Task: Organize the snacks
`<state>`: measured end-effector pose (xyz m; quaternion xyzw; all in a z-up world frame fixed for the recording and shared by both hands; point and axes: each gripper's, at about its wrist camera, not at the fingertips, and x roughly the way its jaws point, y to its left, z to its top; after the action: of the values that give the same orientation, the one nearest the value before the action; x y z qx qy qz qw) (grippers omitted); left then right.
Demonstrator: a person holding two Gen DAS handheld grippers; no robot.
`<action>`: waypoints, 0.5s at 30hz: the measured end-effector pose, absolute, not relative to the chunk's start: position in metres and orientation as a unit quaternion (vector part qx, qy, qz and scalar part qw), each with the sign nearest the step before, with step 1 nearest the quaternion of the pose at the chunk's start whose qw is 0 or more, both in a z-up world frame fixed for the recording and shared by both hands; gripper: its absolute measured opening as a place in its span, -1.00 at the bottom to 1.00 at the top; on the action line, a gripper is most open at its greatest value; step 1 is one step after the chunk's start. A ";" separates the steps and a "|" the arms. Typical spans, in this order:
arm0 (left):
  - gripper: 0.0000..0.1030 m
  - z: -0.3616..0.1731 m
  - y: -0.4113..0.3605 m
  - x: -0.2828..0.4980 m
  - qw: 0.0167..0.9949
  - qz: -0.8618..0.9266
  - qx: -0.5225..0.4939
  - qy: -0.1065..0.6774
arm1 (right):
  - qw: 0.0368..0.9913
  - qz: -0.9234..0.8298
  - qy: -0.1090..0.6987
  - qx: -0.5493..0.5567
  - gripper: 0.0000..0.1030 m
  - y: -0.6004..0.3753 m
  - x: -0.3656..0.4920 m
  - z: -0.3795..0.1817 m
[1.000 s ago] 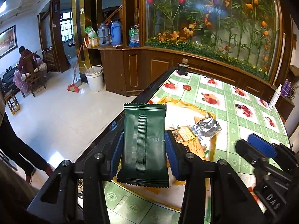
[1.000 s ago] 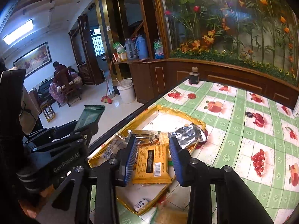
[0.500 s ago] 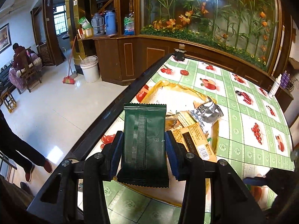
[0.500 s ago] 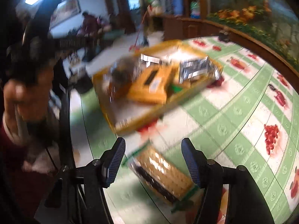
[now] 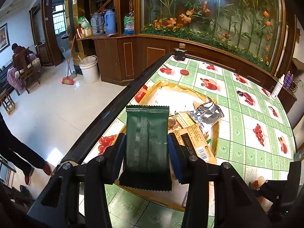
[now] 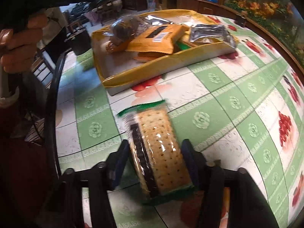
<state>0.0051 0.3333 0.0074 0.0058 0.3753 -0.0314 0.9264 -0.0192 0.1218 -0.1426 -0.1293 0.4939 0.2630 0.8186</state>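
Several snacks are already gathered in the yellow tray (image 5: 215,133) near the tabletop's left edge: an orange packet (image 6: 161,38), a silver foil packet (image 5: 208,114) and a brownish wrapped one (image 6: 124,28); at least two packets are judged to remain outside it. A dark green packet (image 5: 147,146) is clamped between the pads of the left gripper (image 5: 146,148), held above the tray's near end; a clear-wrapped cracker pack (image 6: 157,152) lies on the tablecloth (image 6: 237,98), just short of the tray's near wall, between the jaws of the right gripper (image 6: 153,161), which flank it closely; firm contact cannot be told.
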 end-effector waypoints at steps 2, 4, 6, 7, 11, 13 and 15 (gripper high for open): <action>-0.18 0.008 0.331 0.005 0.927 -0.032 0.008 0.373 | 0.828 0.254 0.486 -0.117 -0.09 0.120 -0.020 -0.137; -0.18 0.008 0.330 0.004 0.928 -0.032 0.011 0.371 | 0.843 0.246 0.468 -0.096 -0.09 0.120 -0.017 -0.126; -0.17 0.009 0.329 0.004 0.928 -0.030 0.013 0.370 | 0.864 0.231 0.443 -0.068 -0.09 0.117 -0.016 -0.111; -0.17 0.009 0.329 0.004 0.929 -0.030 0.014 0.370 | 0.872 0.225 0.432 -0.050 -0.09 0.115 -0.014 -0.104; -0.17 0.013 0.329 0.002 0.931 -0.028 0.016 0.363 | 0.890 0.221 0.398 0.020 -0.09 0.110 -0.004 -0.078; -0.17 0.015 0.329 0.000 0.933 -0.025 0.017 0.358 | 0.897 0.222 0.381 0.037 -0.09 0.113 0.000 -0.067; -0.17 0.016 0.330 -0.001 0.935 -0.023 0.019 0.354 | 0.902 0.222 0.368 0.044 -0.09 0.123 0.006 -0.059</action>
<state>-0.0009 0.3300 0.0159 0.0186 0.3536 -0.0225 0.9350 0.0058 0.1229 -0.0588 0.0442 0.3678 0.2221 0.9019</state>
